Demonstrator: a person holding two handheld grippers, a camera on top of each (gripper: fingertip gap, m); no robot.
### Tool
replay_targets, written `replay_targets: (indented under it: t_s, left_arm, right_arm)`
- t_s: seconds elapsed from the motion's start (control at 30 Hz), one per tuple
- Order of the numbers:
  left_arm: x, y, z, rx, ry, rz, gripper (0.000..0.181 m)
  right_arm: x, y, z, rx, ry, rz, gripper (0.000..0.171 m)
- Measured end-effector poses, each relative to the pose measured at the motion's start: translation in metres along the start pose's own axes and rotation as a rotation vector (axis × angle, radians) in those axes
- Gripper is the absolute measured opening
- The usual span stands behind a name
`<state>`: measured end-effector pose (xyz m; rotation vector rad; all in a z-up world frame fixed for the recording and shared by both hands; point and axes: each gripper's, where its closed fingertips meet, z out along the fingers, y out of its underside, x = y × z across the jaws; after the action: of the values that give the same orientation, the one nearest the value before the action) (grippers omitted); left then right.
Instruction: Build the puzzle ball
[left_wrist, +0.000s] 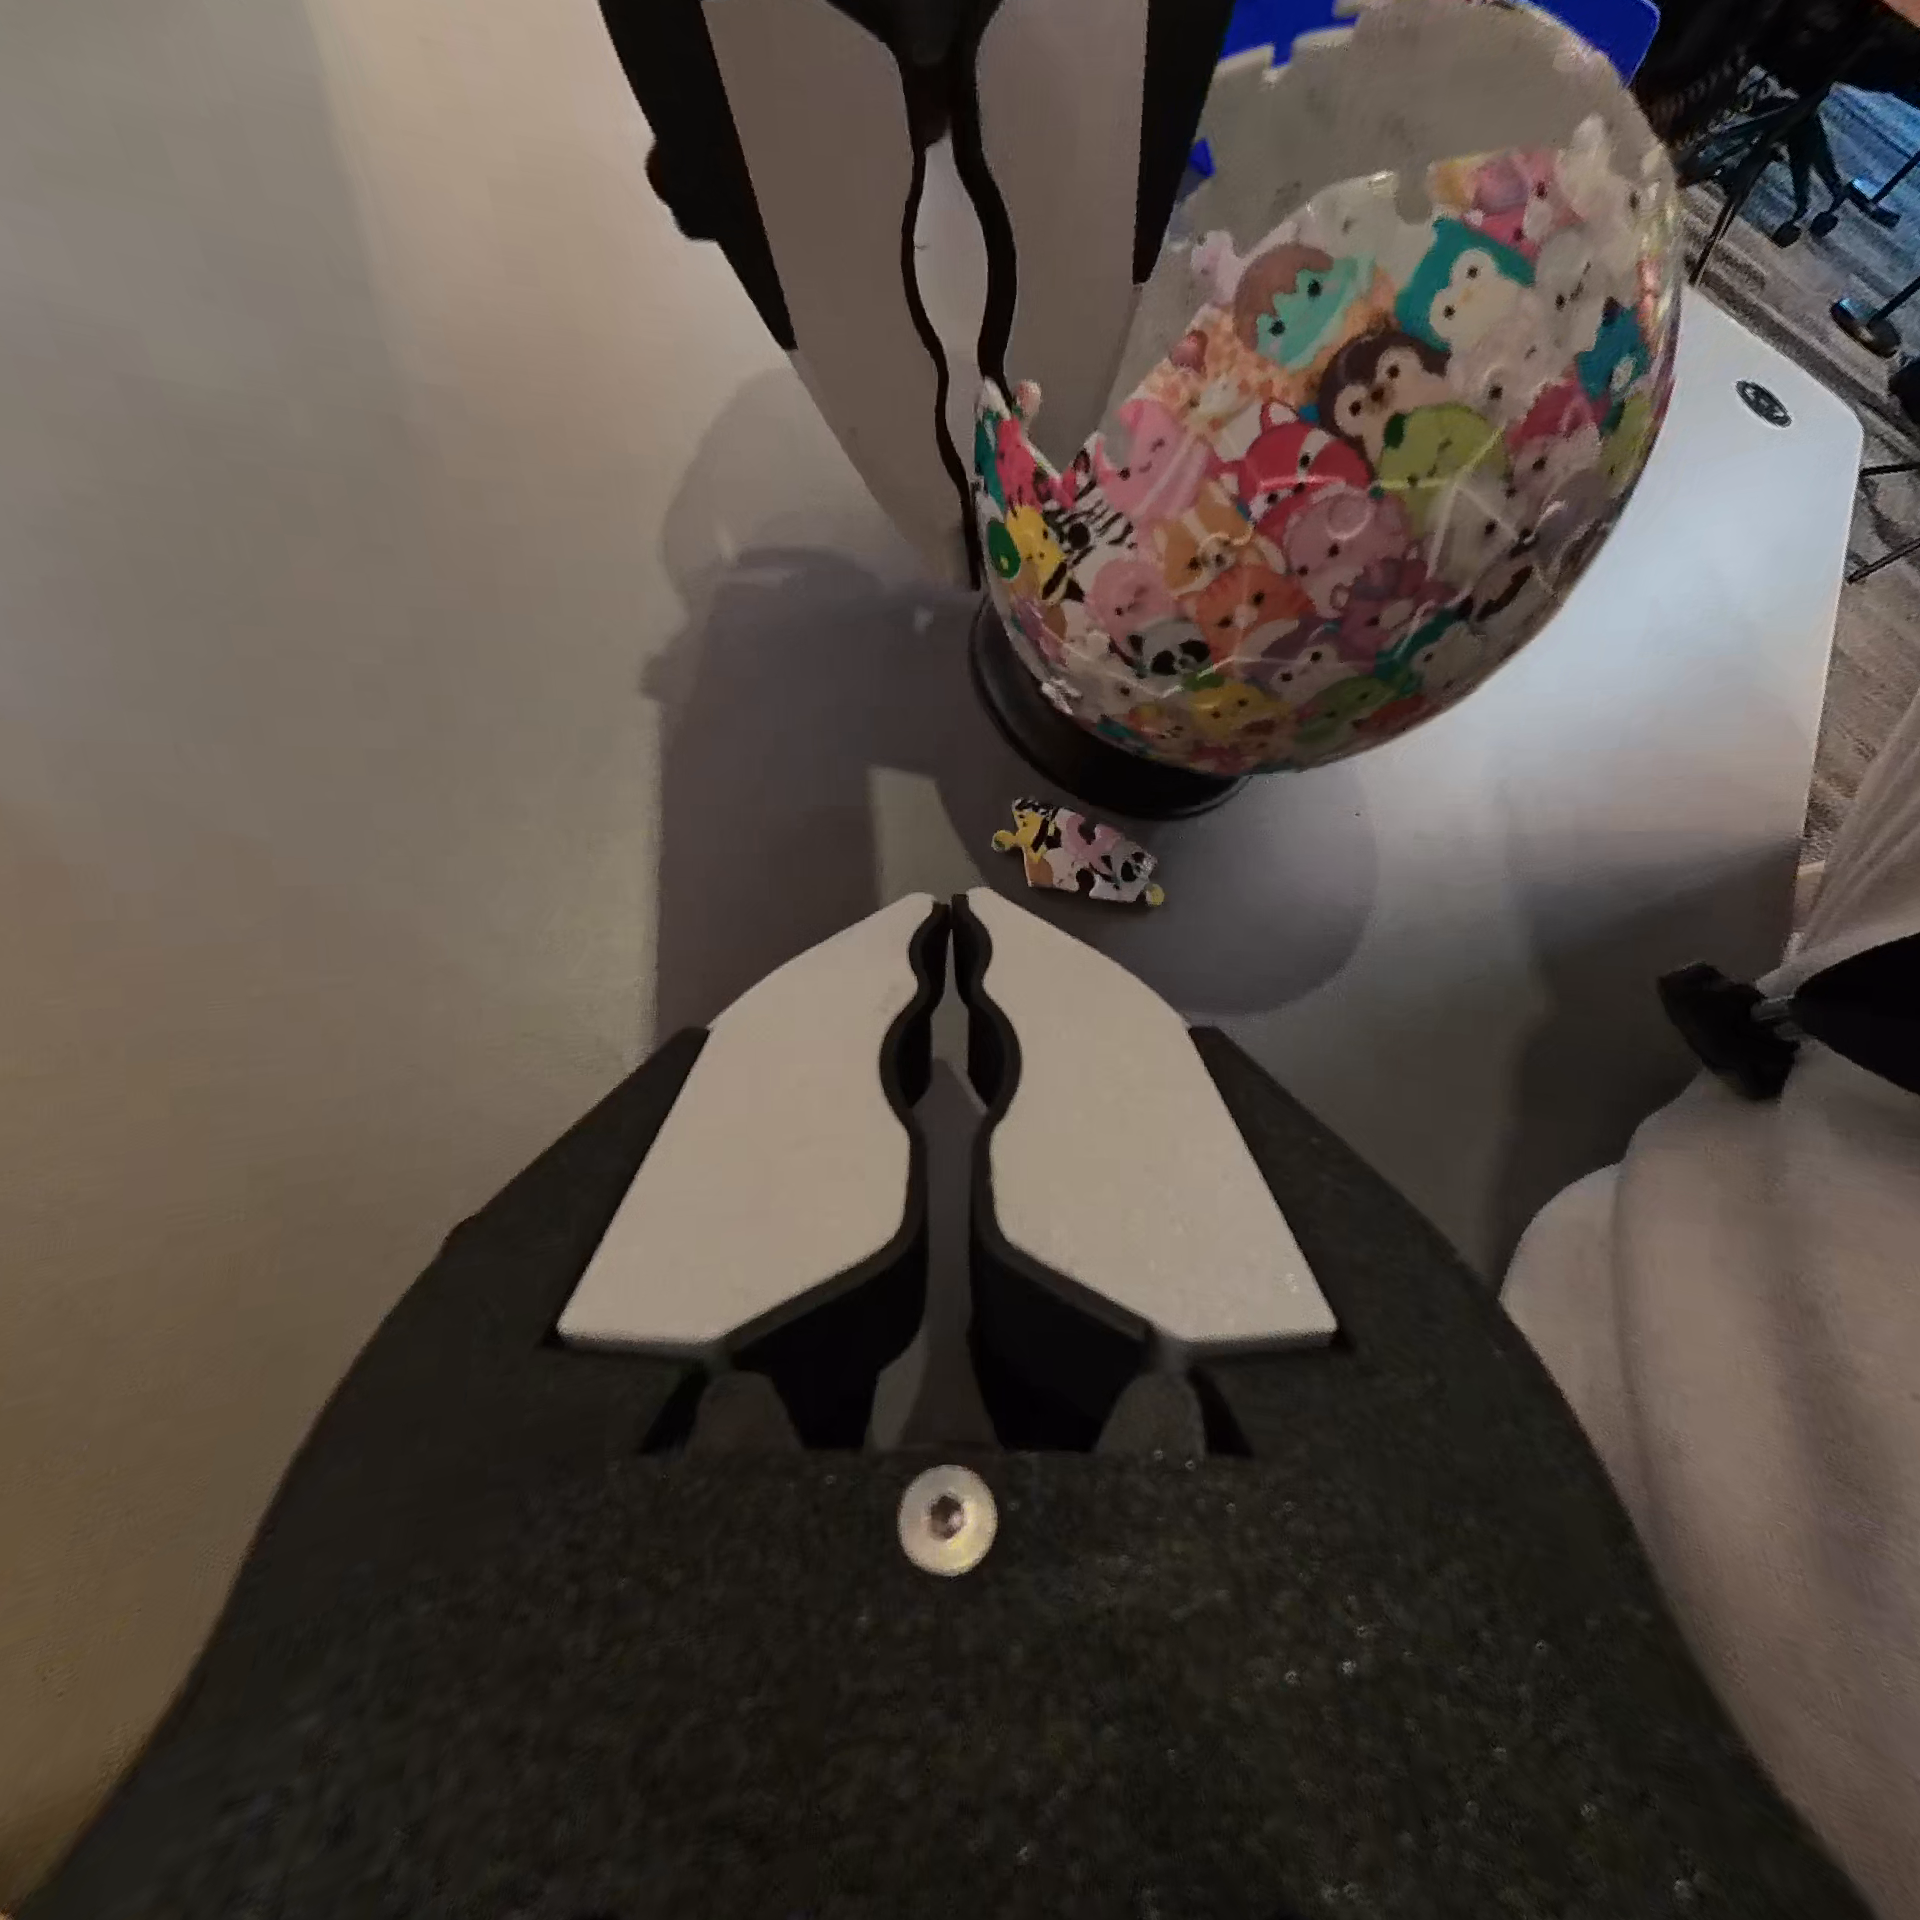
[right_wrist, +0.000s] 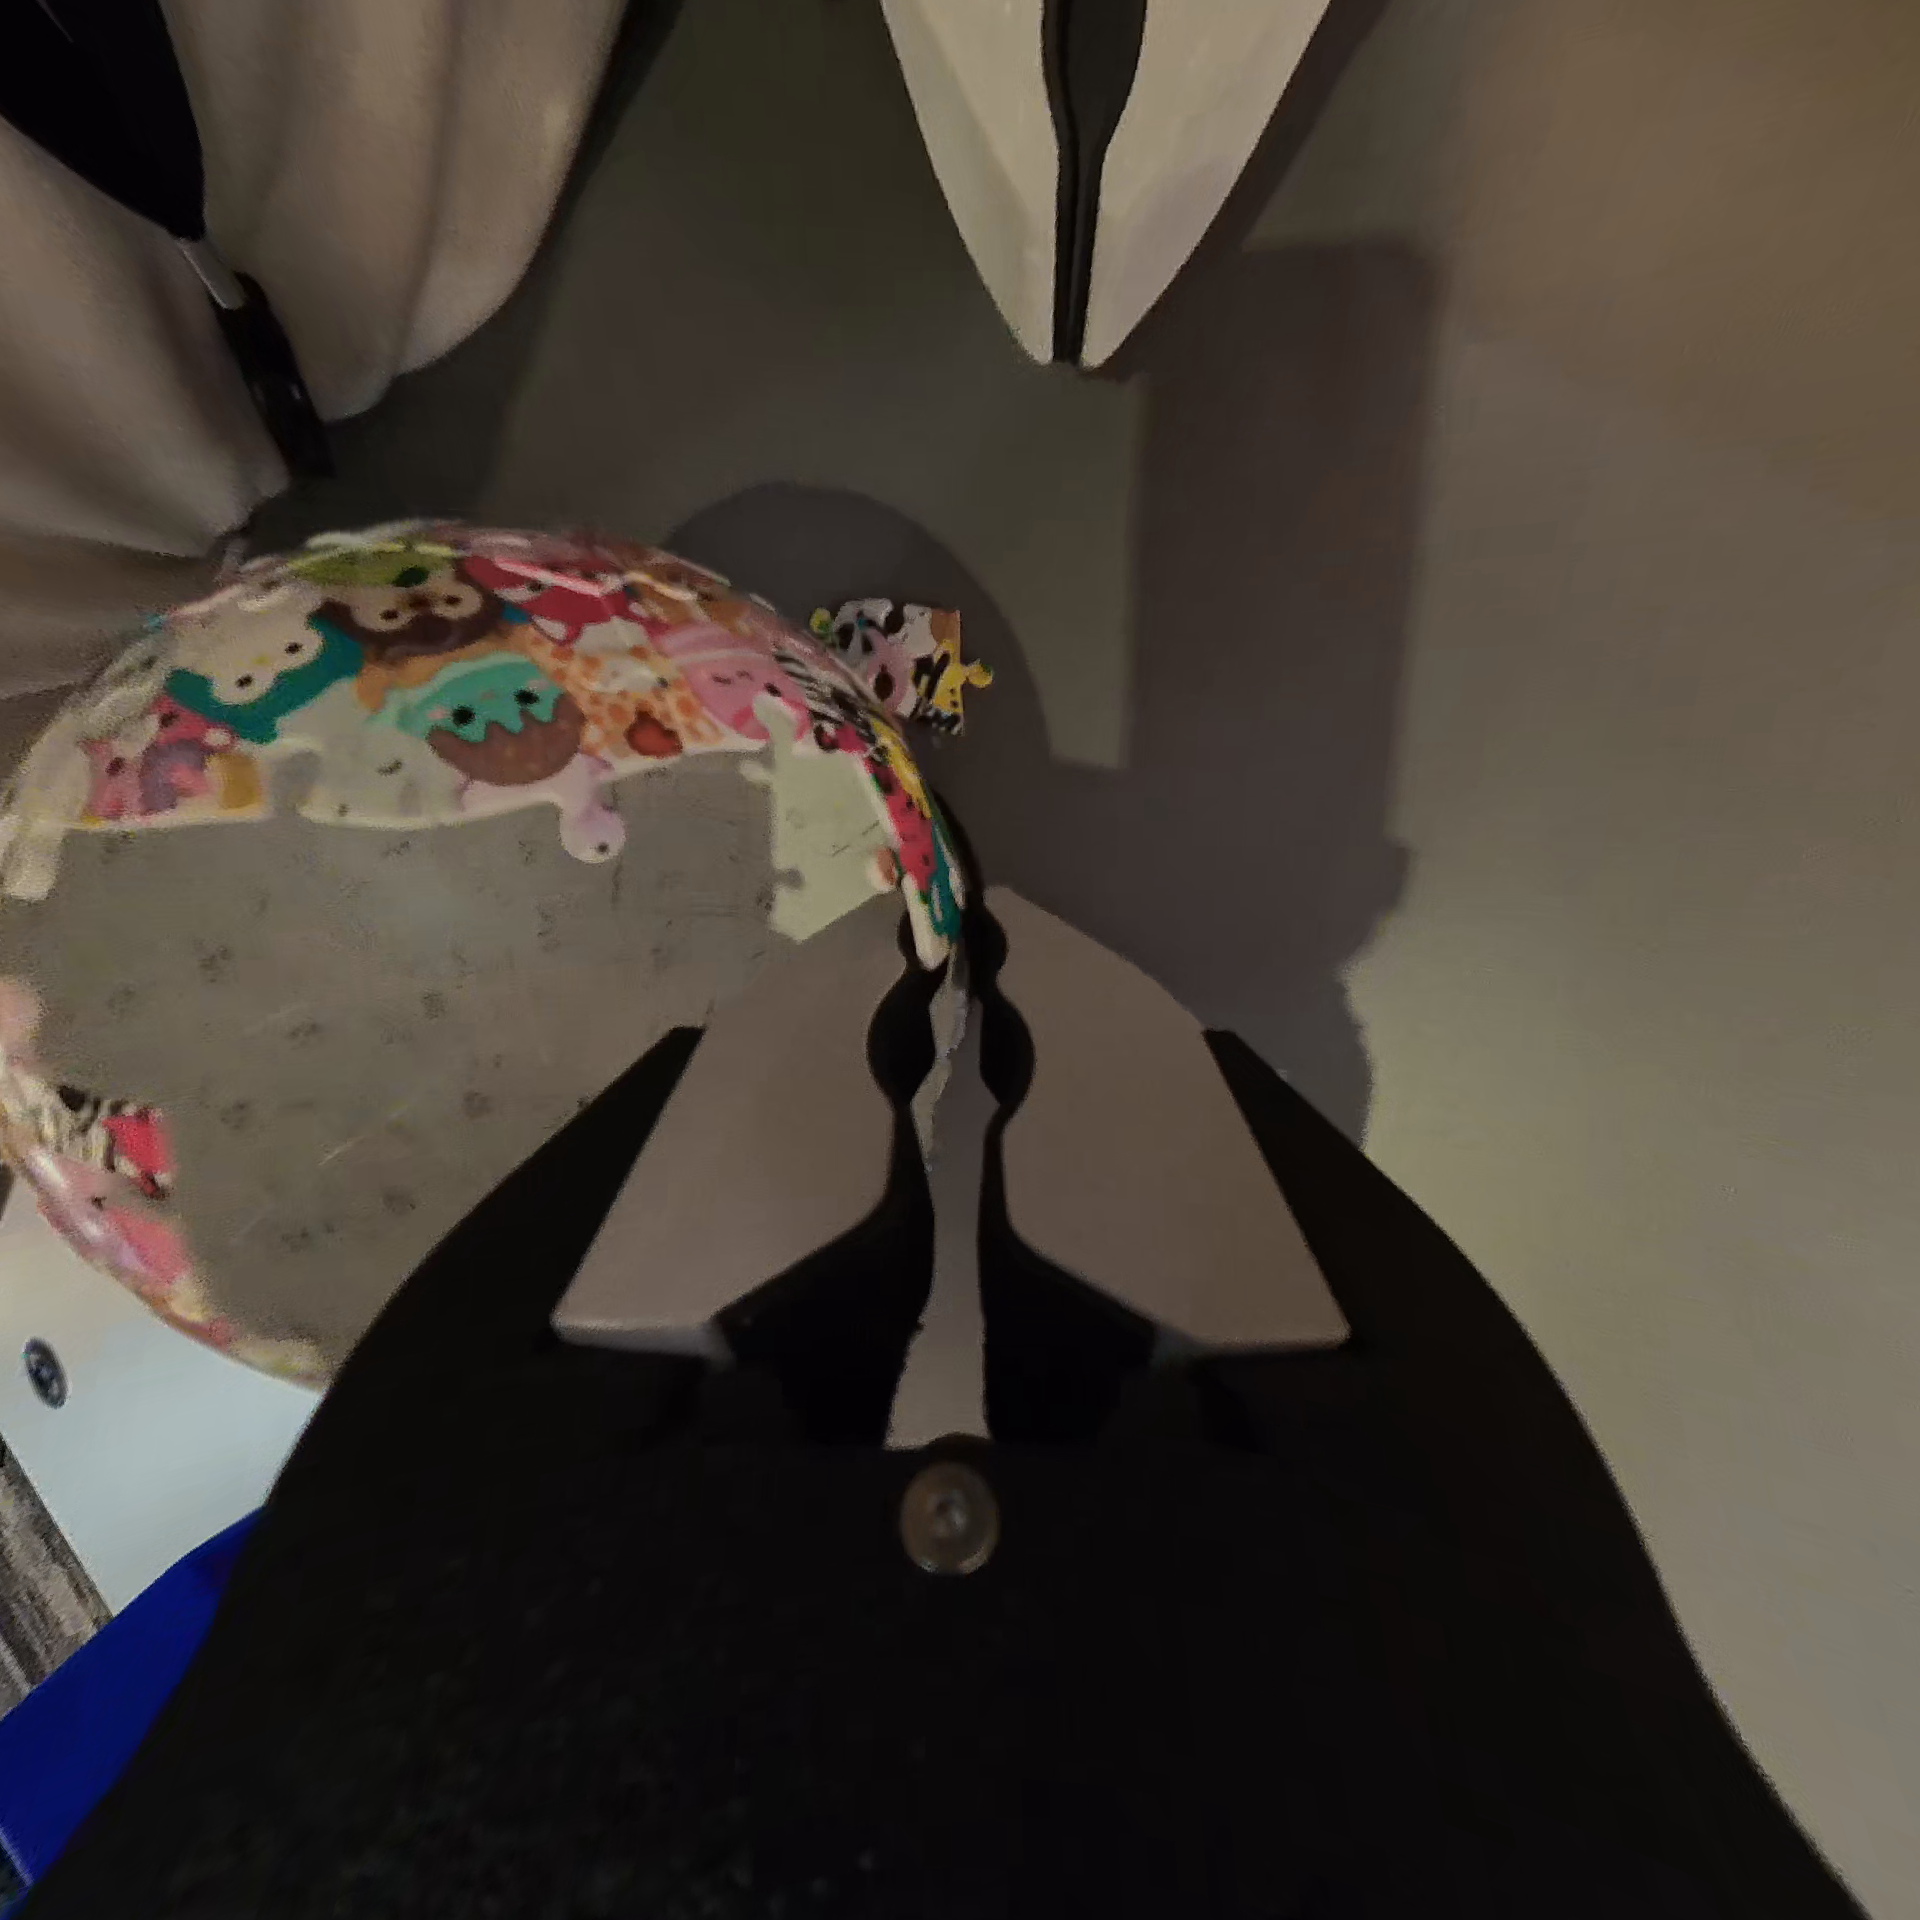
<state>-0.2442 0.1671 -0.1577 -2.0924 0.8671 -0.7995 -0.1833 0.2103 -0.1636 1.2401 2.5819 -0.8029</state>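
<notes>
The half-built puzzle ball, an open shell covered in colourful cartoon animals, sits tilted on a black ring stand. In the right wrist view I look into its grey inside. My right gripper is shut on the ball's rim, and the shell edge shows between its fingers; it reaches down from the top in the left wrist view. A loose puzzle piece lies flat on the table in front of the stand and also shows in the right wrist view. My left gripper is shut and empty, just short of that piece; it also shows in the right wrist view.
The white table ends in an edge at the right. A person's pale sleeve is at the lower right. A blue foam sheet lies behind the ball. Chairs stand on the floor at the far right. Tip to tip, the grippers are about 8 cm apart. From the left gripper's tips to the loose puzzle piece is close to 6 cm. The right camera catches it too, in the right wrist view.
</notes>
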Motion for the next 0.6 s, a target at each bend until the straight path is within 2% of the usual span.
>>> replay_targets:
  t_s: [0.13,0.37,0.6]
  left_arm:
    - [0.0008,0.0008,0.0002,-0.005,-0.004,0.009,0.0]
    - [0.0002,0.001,-0.0006,-0.009,-0.008,0.017,0.0]
    - [0.005,-0.0008,-0.0088,-0.005,0.002,0.025,0.0]
  right_arm:
    - [-0.0014,-0.0019,0.0,0.013,-0.009,-0.002,0.006]
    - [-0.0037,-0.003,0.0009,-0.055,-0.062,-0.024,0.023]
    - [-0.0034,-0.0055,0.005,-0.111,-0.141,-0.038,0.024]
